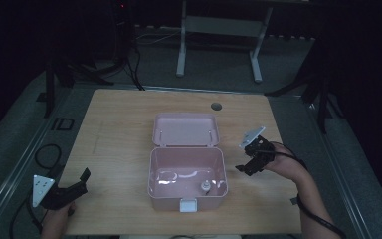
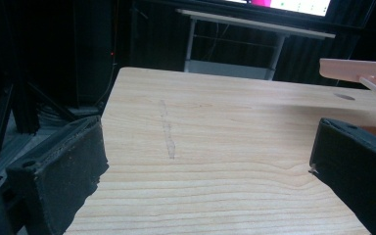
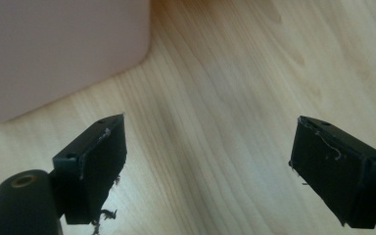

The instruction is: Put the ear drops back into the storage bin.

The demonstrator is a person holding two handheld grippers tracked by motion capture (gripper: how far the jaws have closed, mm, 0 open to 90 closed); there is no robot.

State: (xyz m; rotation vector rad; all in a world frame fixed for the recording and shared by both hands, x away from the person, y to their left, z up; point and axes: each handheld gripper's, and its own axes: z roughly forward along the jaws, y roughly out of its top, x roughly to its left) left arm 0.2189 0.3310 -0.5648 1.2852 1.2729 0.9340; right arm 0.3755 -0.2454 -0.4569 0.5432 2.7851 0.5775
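1. Jaws of the right gripper (image 3: 208, 161) stand wide apart with nothing between them but bare table (image 3: 254, 63); loose threads cling to the pads.
2. Box (image 3: 54, 49), pink, lies just beyond the left jaw in the right gripper view, its rounded corner and outer wall near the jaw tip, apart from it.
3. In the high view the right gripper (image 1: 252, 162) hangs just beside the box's (image 1: 187, 172) right wall, jaws pointing down and toward it, touching nothing.
4. Jaws of the left gripper (image 2: 205, 161) are also spread wide and hold nothing; only wood grain and a faint grey streak lie ahead of them.
5. In the left gripper view the lid (image 2: 360, 68) edge shows beyond the right jaw, well apart from it.
6. In the high view the left gripper (image 1: 72, 189) rests low near the table's (image 1: 119, 129) front left corner, well apart from the box.
7. The box is open, its lid (image 1: 185, 130) laid back away from the person; a small round thing (image 1: 205, 186) sits inside, near the front right corner.
8. A white latch (image 1: 188, 204) sticks out from the front wall.
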